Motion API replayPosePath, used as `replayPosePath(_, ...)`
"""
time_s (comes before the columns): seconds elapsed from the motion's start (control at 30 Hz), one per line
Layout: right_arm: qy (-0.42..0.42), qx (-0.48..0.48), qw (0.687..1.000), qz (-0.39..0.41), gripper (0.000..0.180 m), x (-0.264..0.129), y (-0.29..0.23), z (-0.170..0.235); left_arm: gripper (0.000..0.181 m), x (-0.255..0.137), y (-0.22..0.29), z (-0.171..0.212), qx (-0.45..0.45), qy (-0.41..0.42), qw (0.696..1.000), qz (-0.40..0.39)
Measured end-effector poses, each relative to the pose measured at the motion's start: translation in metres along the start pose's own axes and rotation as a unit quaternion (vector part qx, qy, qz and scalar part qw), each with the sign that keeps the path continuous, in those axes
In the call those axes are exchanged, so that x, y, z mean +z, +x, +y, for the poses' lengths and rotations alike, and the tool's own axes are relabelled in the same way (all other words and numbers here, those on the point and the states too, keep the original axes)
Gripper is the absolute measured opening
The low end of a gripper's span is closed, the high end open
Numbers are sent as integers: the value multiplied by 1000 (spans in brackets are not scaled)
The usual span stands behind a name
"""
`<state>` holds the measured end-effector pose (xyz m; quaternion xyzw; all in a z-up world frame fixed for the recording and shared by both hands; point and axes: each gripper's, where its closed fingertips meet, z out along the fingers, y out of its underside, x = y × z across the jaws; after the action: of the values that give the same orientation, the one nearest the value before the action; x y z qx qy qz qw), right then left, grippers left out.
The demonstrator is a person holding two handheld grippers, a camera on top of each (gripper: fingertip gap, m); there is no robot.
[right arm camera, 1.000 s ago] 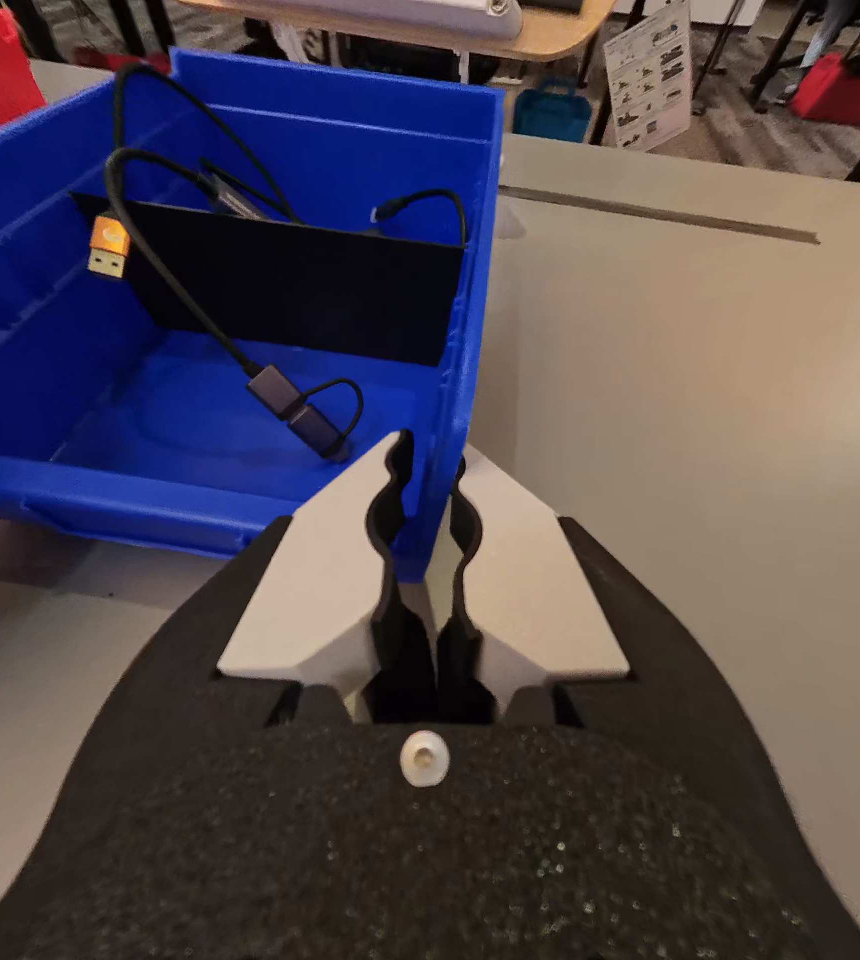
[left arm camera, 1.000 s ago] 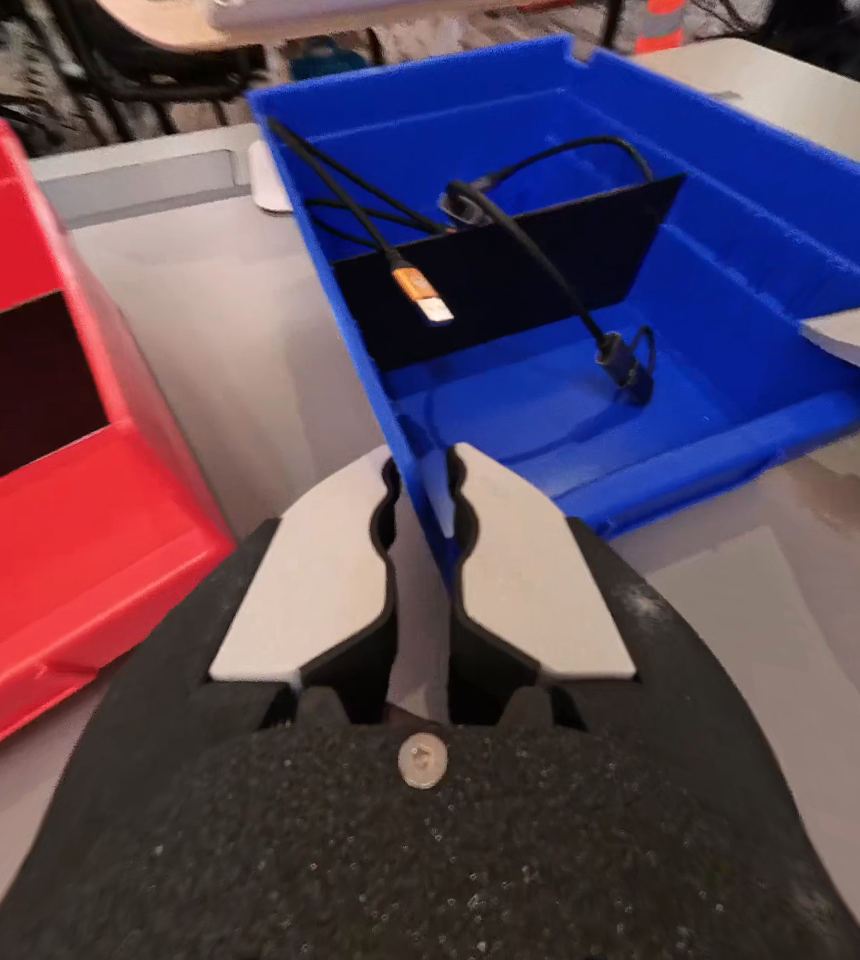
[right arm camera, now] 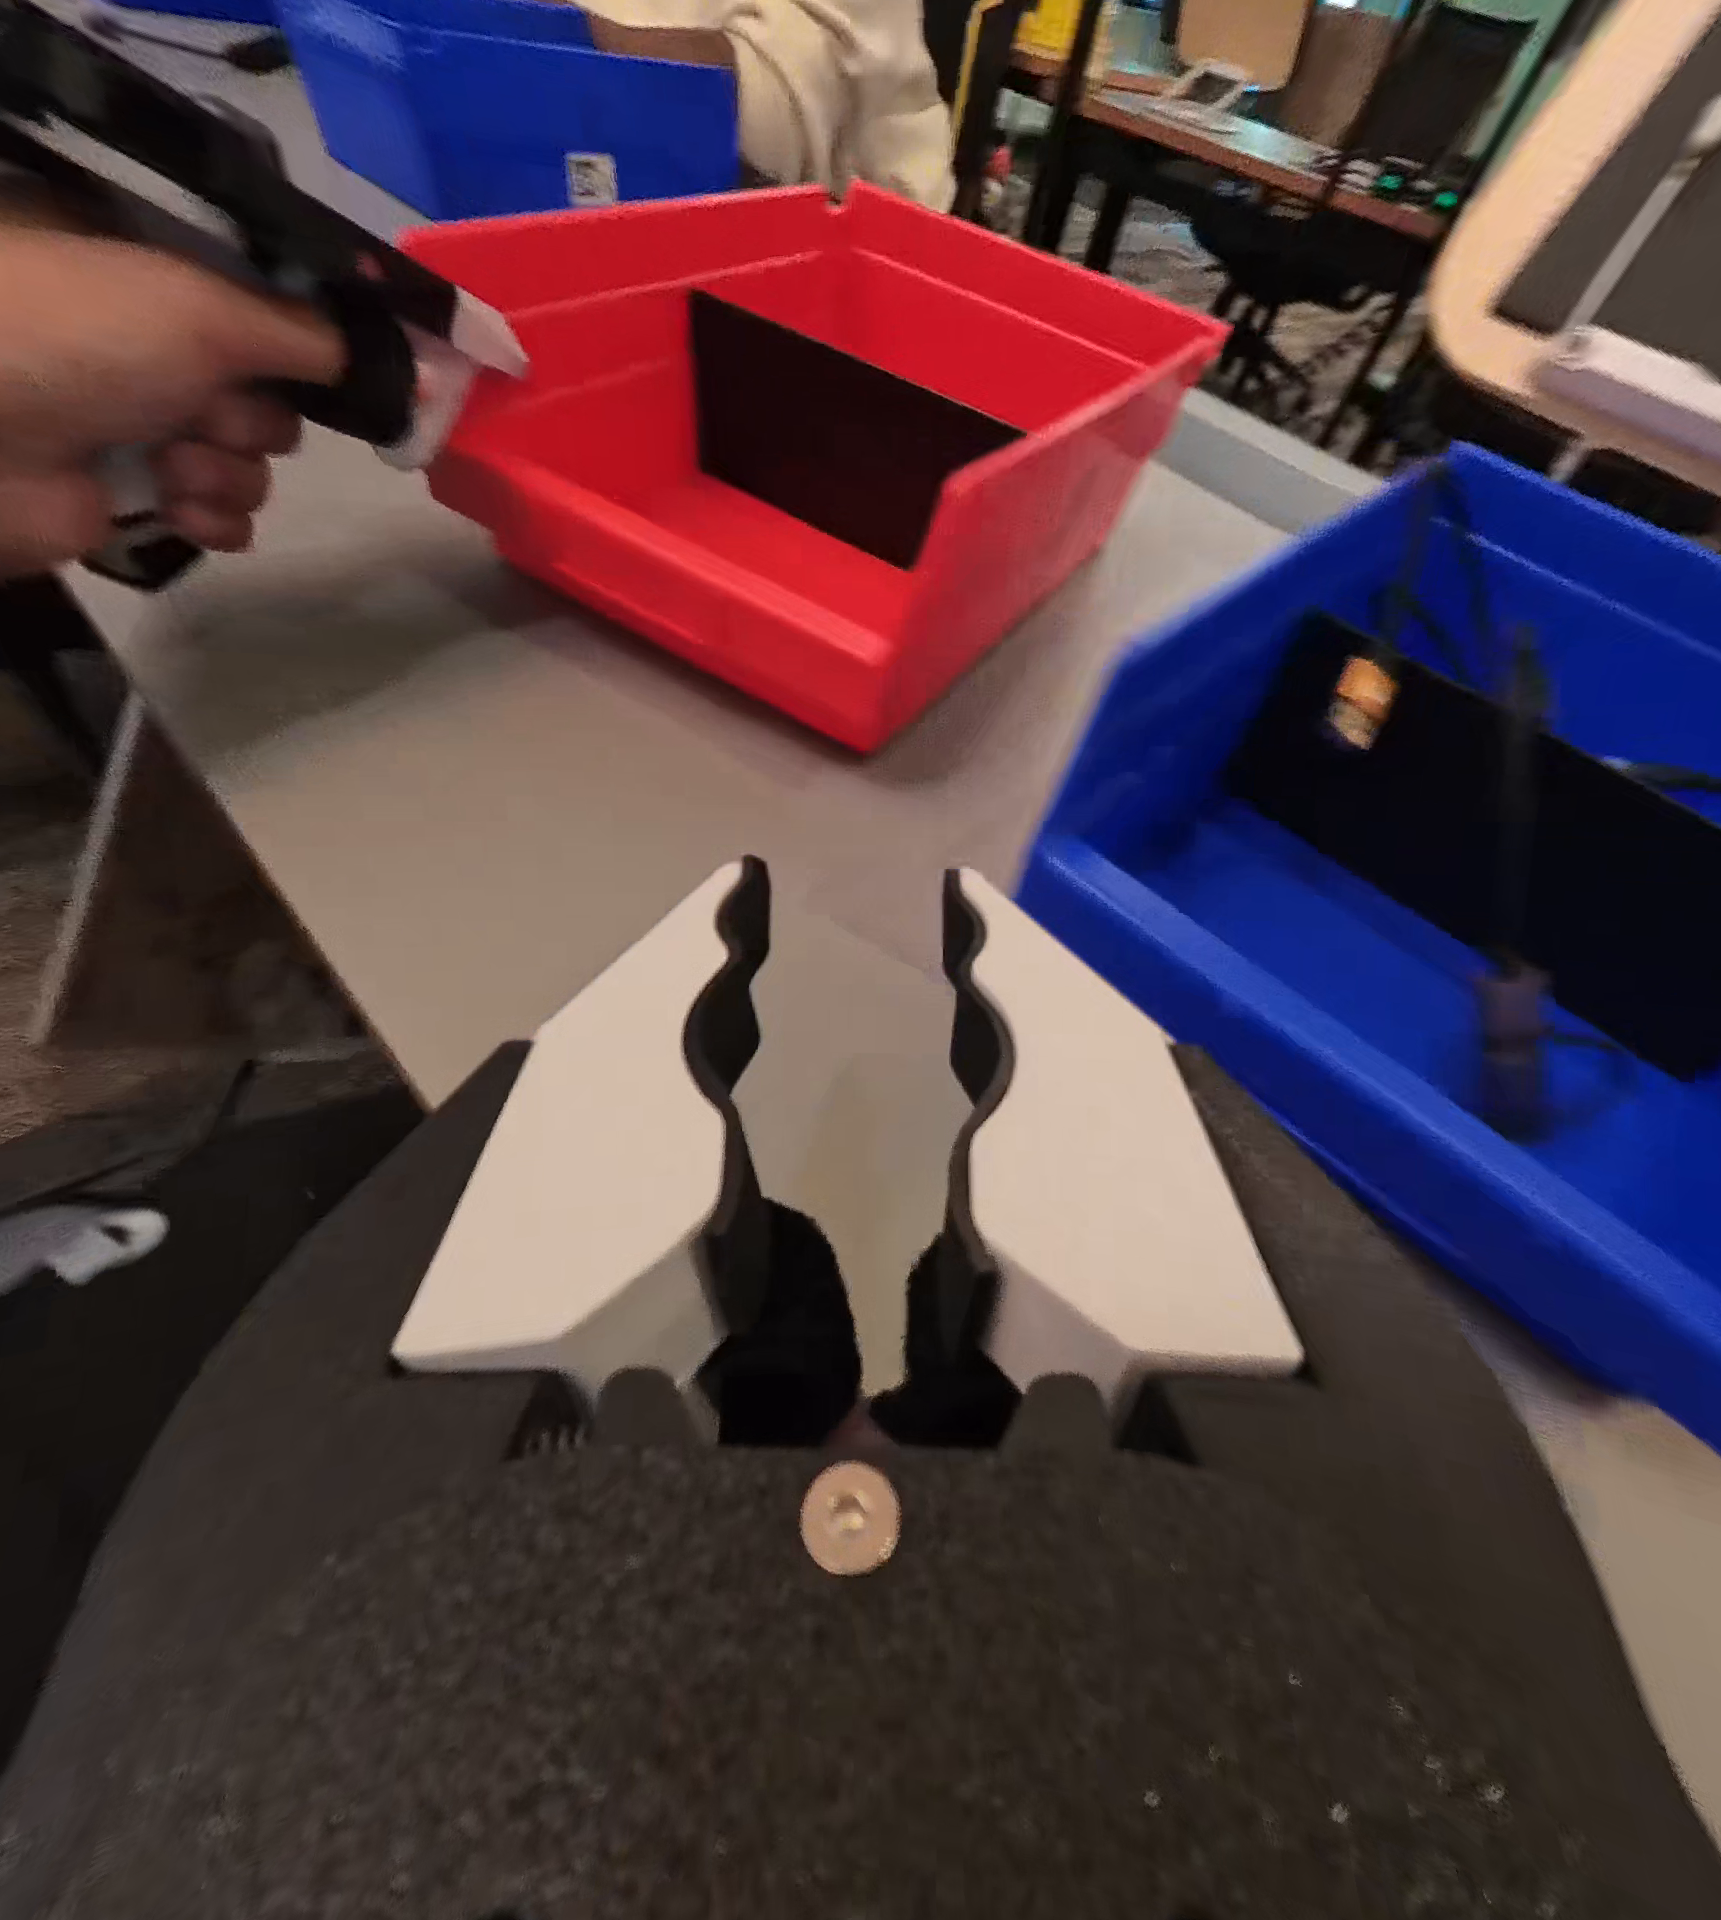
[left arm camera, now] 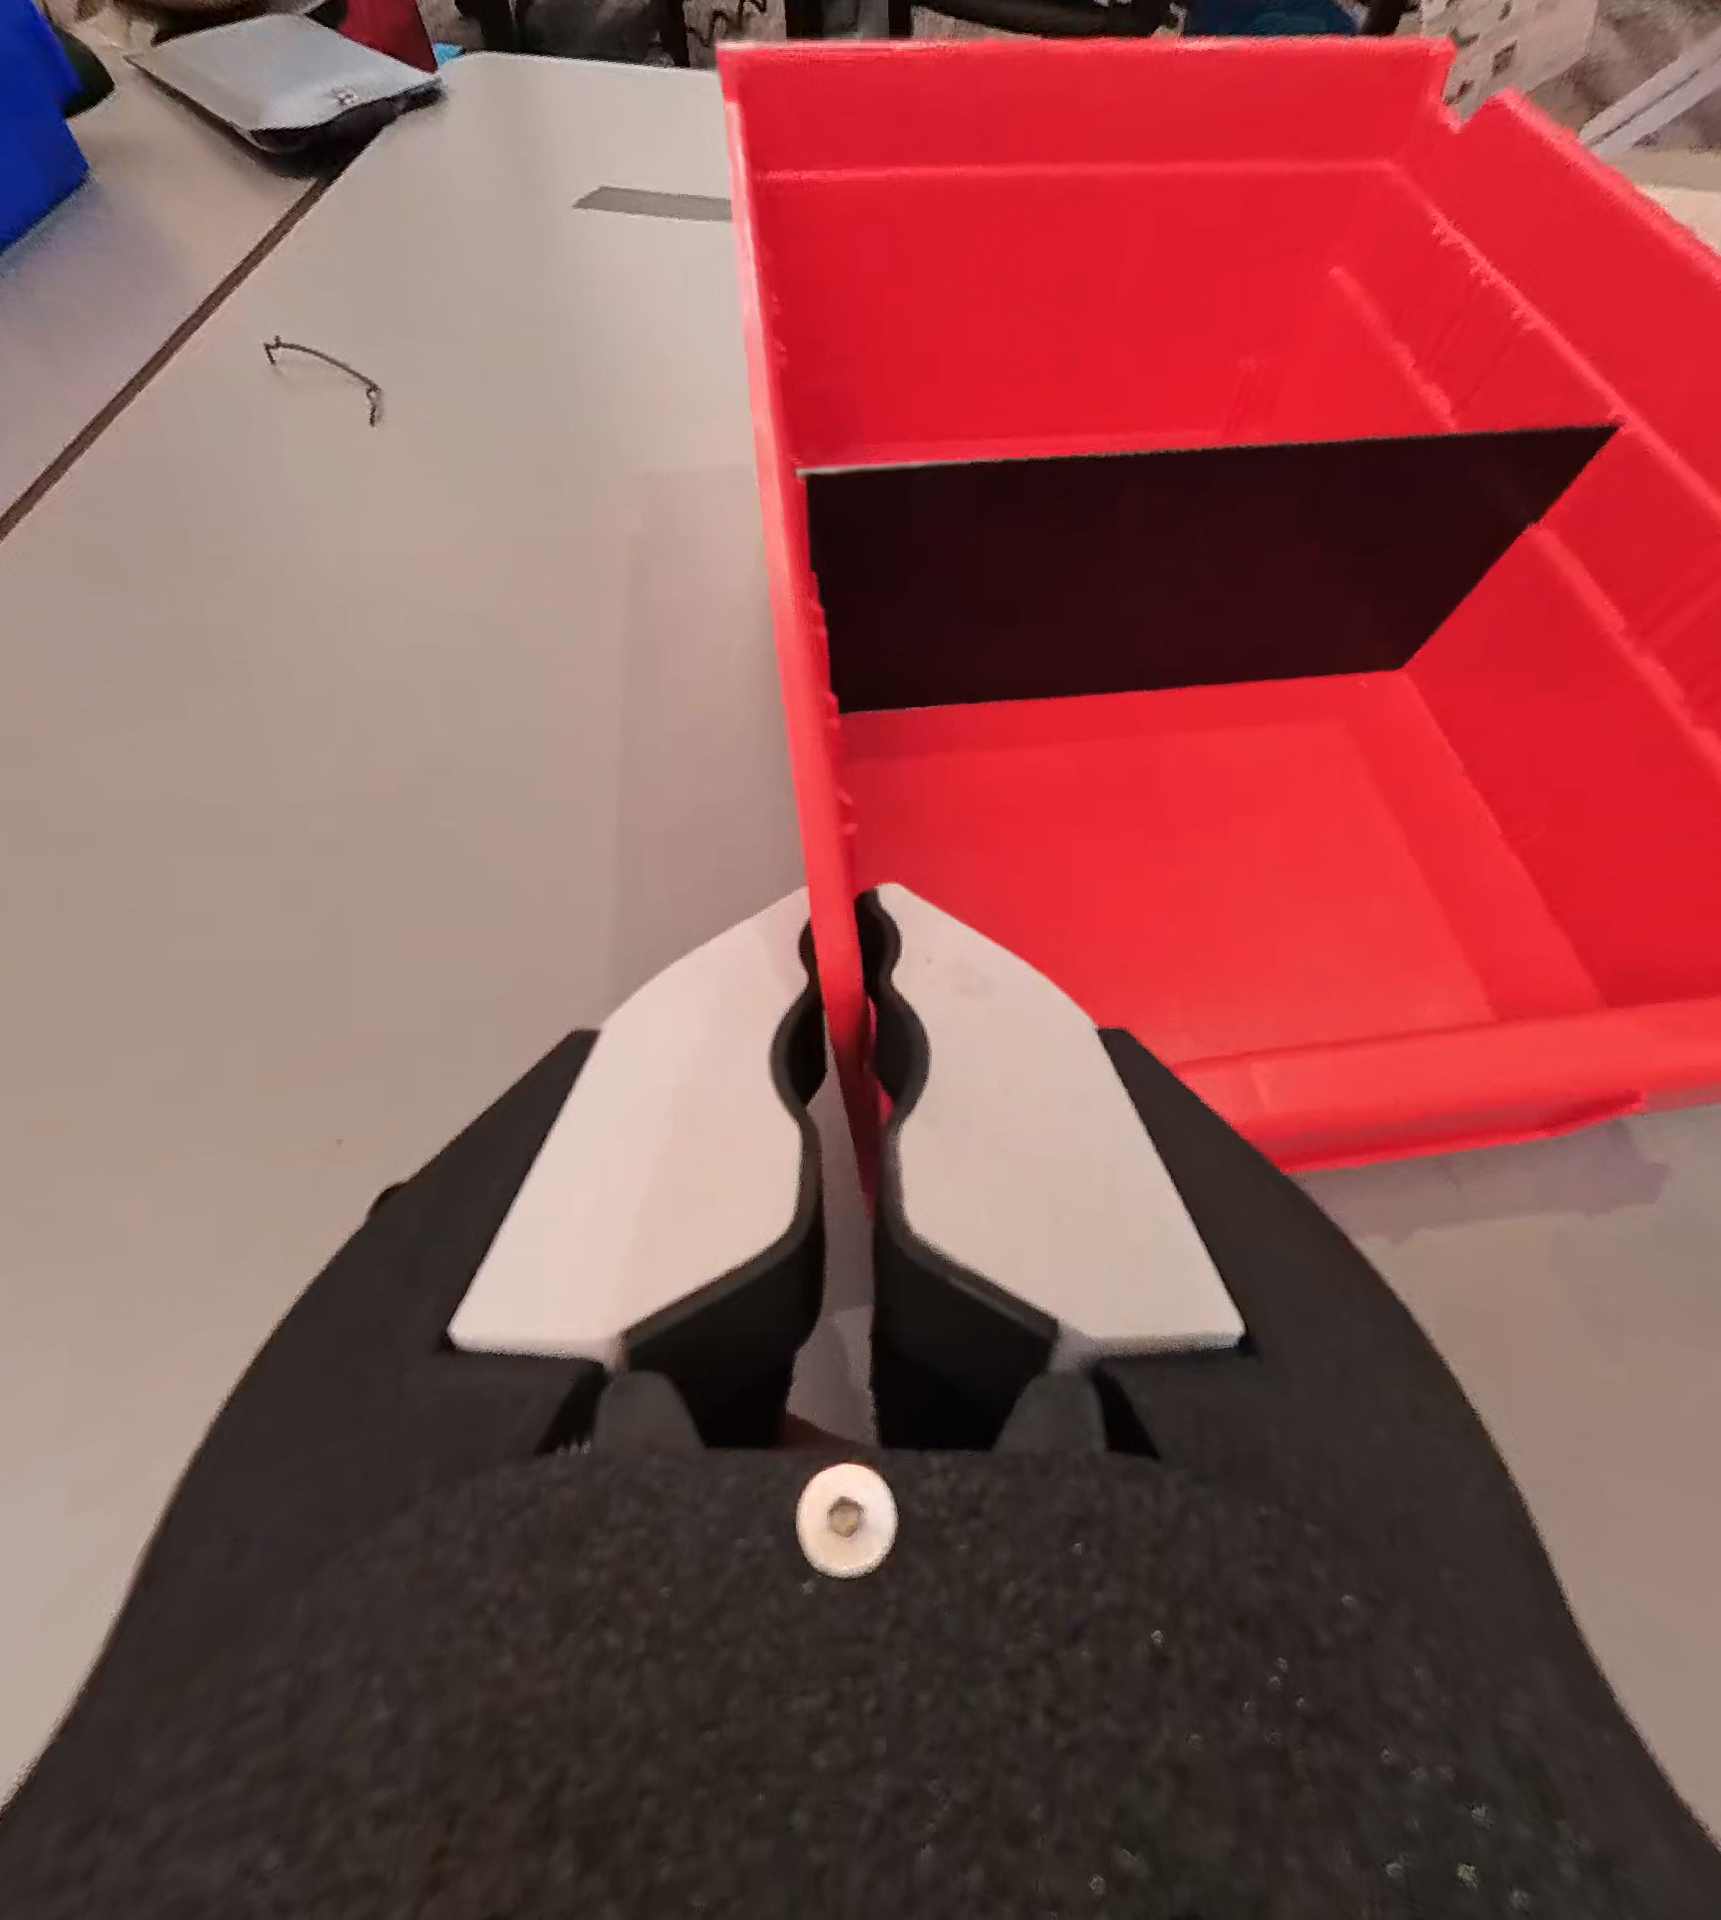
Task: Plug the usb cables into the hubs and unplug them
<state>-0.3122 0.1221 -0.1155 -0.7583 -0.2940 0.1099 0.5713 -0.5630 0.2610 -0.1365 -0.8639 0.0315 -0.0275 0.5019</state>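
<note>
L gripper (left arm camera: 840, 914) clamps red bin (left arm camera: 1251, 852) wall; R gripper (right arm camera: 856, 894) open.

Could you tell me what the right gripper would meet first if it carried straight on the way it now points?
Probably bare table. The open right gripper points between the red bin and the blue bin; nothing lies directly ahead. Depth is unclear, but the red bin's near right corner seems nearest that line.

Two bins sit apart on a table (right arm camera: 544, 790): the empty bin (right arm camera: 731, 613) to the left, the cable-filled bin (right arm camera: 1303, 1029) right and nearer.
</note>
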Motion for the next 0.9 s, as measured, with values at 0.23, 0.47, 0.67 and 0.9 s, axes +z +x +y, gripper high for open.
replayPosePath(0.23,-32,103,992,61,66,91,-16,-19,4,-33,-1,19,-8,-6,1000,-10)
replayPosePath(0.47,-91,116,982,119,13,127,-8,-7,4,-55,-1,31,-6,0,1000,-10)
replayPosePath(0.67,-66,106,988,93,4,114,-11,-29,4,-84,-5,24,-14,28,999,-36)
replayPosePath(0.9,44,50,987,147,5,53,40,-95,4,-137,44,-49,41,157,985,-53)
